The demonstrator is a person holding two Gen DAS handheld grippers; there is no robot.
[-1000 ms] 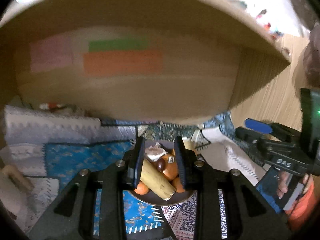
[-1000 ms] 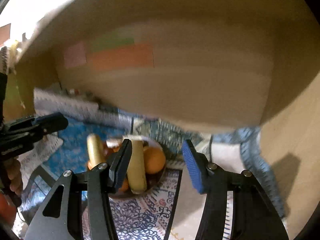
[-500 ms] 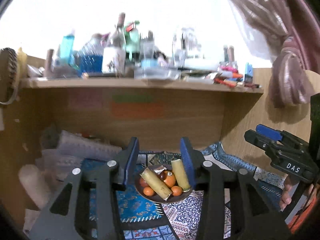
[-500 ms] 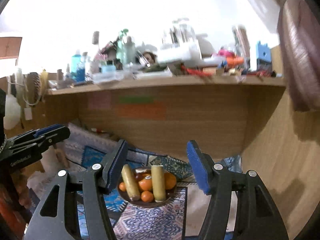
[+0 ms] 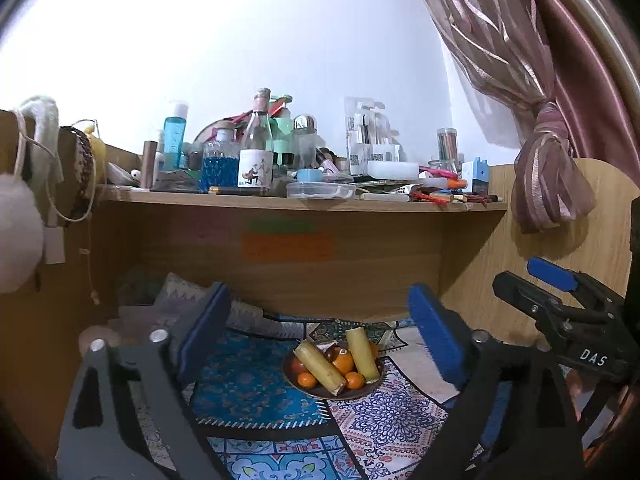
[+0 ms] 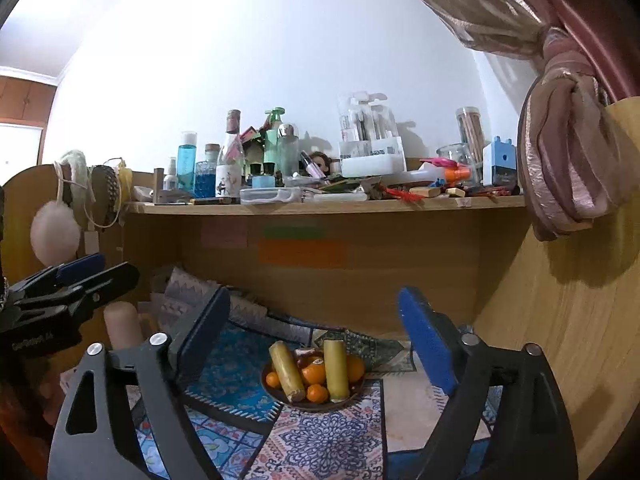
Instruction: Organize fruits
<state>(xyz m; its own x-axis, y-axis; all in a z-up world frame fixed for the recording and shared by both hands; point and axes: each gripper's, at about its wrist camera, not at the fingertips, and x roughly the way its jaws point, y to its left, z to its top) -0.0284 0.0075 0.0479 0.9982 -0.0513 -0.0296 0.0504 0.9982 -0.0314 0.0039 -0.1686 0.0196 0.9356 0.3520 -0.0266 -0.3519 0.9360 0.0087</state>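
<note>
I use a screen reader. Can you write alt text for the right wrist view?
A dark bowl of oranges and two yellowish stalks sits on a patterned cloth, framed between the right gripper's opening, empty blue-padded jaws. Above, a wooden shelf is crowded with bottles; the left gripper shows at left.

From my feed, the bowl point(image 5: 362, 394) hides the undersides of its fruit, and the two pale stalks point(image 6: 335, 370) cover much of the oranges point(image 6: 314, 374). A dark fruit point(image 5: 331, 354) behind them is too small for me to identify. Above the bowl, the shelf's point(image 6: 332, 206) bottle labels are unreadable. The curtain point(image 6: 568, 168) is cut off at the frame edge.
</note>
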